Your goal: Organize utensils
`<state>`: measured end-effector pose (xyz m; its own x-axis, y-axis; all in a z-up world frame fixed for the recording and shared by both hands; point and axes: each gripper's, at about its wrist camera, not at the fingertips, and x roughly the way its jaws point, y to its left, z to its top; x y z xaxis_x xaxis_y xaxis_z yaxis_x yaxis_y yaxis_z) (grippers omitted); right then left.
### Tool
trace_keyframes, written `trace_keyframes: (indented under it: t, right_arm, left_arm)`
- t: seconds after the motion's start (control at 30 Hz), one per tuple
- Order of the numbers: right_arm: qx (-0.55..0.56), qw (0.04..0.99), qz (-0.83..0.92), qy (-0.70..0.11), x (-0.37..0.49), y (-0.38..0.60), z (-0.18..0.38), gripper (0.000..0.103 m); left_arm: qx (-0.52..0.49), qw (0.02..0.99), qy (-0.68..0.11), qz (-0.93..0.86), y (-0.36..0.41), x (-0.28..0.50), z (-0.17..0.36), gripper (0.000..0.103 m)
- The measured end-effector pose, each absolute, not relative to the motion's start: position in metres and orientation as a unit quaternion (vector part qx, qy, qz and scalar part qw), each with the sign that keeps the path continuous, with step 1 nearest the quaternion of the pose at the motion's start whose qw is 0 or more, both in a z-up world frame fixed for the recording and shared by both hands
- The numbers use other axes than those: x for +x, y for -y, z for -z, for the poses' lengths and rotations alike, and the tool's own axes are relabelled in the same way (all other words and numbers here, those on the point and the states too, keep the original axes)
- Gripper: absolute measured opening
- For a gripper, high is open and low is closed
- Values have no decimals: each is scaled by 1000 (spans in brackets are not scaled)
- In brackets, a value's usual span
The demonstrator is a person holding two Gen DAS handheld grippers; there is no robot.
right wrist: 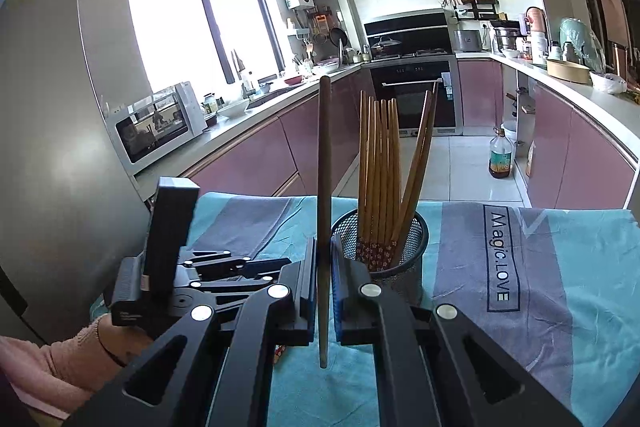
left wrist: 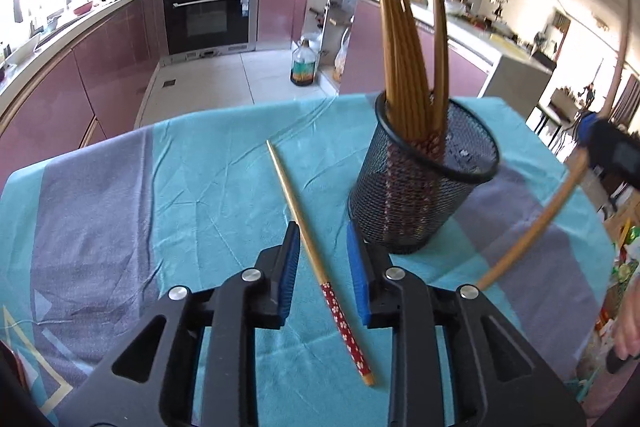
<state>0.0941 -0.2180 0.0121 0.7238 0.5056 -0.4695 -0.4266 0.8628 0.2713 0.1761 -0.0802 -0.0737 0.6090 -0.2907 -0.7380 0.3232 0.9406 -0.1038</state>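
Observation:
A single chopstick (left wrist: pixel 287 187) with a red flowered end lies on the blue-and-grey tablecloth (left wrist: pixel 160 187). My left gripper (left wrist: pixel 323 231) stands open astride it, blue pads clear of the wood on both sides. Just right of it is a black mesh cup (left wrist: pixel 412 195) holding several chopsticks (left wrist: pixel 400 47) upright. My right gripper (right wrist: pixel 323 247) is shut on another chopstick (right wrist: pixel 324 155), which points up in front of the mesh cup (right wrist: pixel 416 247). In the left wrist view, that held chopstick (left wrist: pixel 532 227) slants down from the right gripper (left wrist: pixel 586 143).
The table's far edge drops to a tiled kitchen floor with an oil bottle (left wrist: pixel 304 63) and pink cabinets beyond. A hand in a pink sleeve (right wrist: pixel 60 359) holds the left gripper (right wrist: pixel 240 265). Bare cloth (right wrist: pixel 560 267) lies right of the cup.

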Motion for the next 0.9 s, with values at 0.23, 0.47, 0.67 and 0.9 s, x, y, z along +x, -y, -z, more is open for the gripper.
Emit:
trace_keyframes:
  t: [0.23,0.47,0.67,0.9]
  right_arm:
    - [78,924,-252,-278,95,223,-8,5]
    - [81,923,-255,-277,95,225,-7,5]
    - [84,922,-256,-277,95,227,-7,5]
    - [90,921,-259,-276,97,228,-6,5]
  left_arm:
    - [61,885,-438,148,96,196,102,11]
    - [41,880,-447,153,87,180,110,1]
    - [31,880,-448,156,72,146,109,1]
    - [29,886,-431,169,73,148,98,21]
